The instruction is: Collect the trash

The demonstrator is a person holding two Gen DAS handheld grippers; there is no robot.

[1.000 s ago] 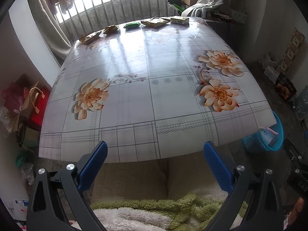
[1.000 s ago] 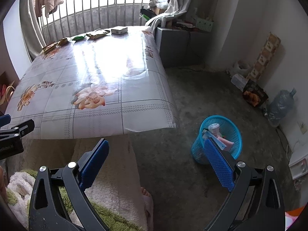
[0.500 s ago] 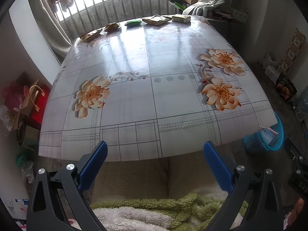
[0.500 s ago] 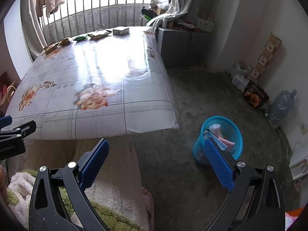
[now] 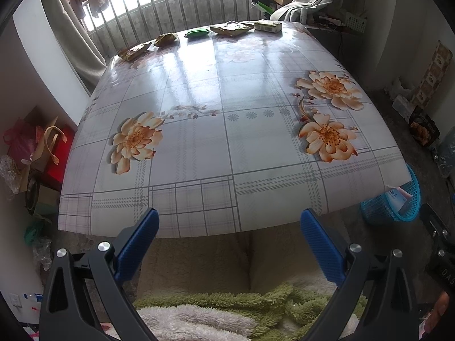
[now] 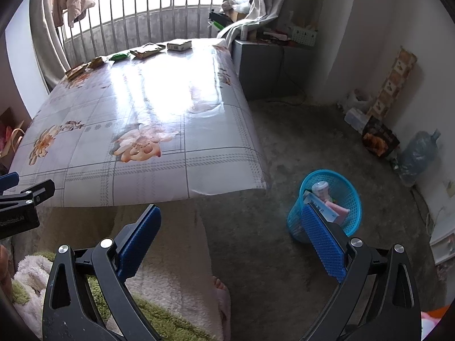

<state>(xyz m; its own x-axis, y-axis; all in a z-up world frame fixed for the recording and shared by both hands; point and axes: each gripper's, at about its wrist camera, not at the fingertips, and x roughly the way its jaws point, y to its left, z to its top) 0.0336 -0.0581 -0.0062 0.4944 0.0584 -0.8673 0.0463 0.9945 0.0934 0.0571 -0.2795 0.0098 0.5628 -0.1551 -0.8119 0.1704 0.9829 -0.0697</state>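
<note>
Both tongs empty, trash waiting at the table's far edge

The left gripper (image 5: 229,238) and right gripper (image 6: 231,236) hung spread apart, holding nothing, short of the table's (image 5: 199,153) near edge. Five wrappers (image 5: 231,28) lay in a row along its far edge, none collected; the blue basket (image 6: 327,201) off its near right corner already held some. Between lay bare tabletop for the reach.
</note>
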